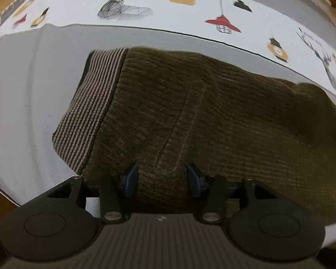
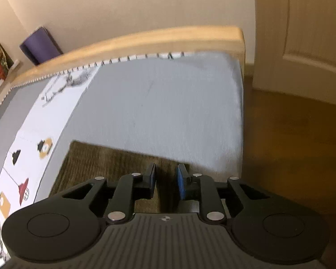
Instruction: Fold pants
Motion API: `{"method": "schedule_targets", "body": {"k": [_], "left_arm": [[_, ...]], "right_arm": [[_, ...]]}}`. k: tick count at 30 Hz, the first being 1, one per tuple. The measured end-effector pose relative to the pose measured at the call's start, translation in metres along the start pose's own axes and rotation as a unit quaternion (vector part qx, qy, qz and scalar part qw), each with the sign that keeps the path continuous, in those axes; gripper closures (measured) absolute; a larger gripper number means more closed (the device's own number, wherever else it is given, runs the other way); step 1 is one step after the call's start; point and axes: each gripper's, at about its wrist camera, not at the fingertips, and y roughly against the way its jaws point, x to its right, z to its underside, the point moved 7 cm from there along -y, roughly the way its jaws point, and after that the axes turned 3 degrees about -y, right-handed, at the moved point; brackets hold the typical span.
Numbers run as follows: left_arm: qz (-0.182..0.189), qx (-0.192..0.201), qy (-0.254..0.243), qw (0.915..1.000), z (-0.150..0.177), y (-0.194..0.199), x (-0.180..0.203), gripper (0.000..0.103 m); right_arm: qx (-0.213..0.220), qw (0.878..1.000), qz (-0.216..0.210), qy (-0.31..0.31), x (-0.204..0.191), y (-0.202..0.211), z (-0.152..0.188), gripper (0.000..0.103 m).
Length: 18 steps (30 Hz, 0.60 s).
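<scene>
In the left wrist view, the jaws of our left gripper [image 1: 162,180] stand wide apart with a hump of the olive-brown ribbed knit pants [image 1: 212,116] rising between the blue pads [image 1: 130,179]; whether the pads touch the cloth we cannot tell. In the right wrist view, the jaws of our right gripper [image 2: 166,181] are closer together, with a narrow gap, and they sit over the far edge of the same pants; we cannot tell if a thin layer is caught between them.

The pants lie flat on the grey bed cover [image 1: 22,103], with the brown-and-beige striped waistband [image 1: 89,105] to the left and the white printed cloth with deer and lamps [image 1: 127,4] beyond them. The wooden bed frame [image 2: 145,40] is at the far end.

We judge the fabric to be soft, rather thick and light, not slippery. It will sag and bunch, so we should take it at the edges or the firmer waistband, both layers together.
</scene>
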Motion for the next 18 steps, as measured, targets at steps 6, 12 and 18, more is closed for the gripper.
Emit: {"method": "schedule_targets", "body": {"k": [6,12,18], "left_arm": [[-0.008,0.061,-0.037,0.9974,-0.016,0.037,0.019,0.048],[0.013,0.182,-0.141,0.9732,-0.087,0.111,0.046,0.045],[0.007,0.268,-0.203,0.9419,-0.122,0.111,0.041,0.044]], "right_arm": [[0.077,0.997,0.000,0.027,-0.018,0.025,-0.015,0.080],[-0.001,0.992,-0.116,0.057,-0.074,0.013,0.016,0.076],[-0.133,0.968,-0.189,0.093,-0.140,-0.014,0.075,0.073]]}}
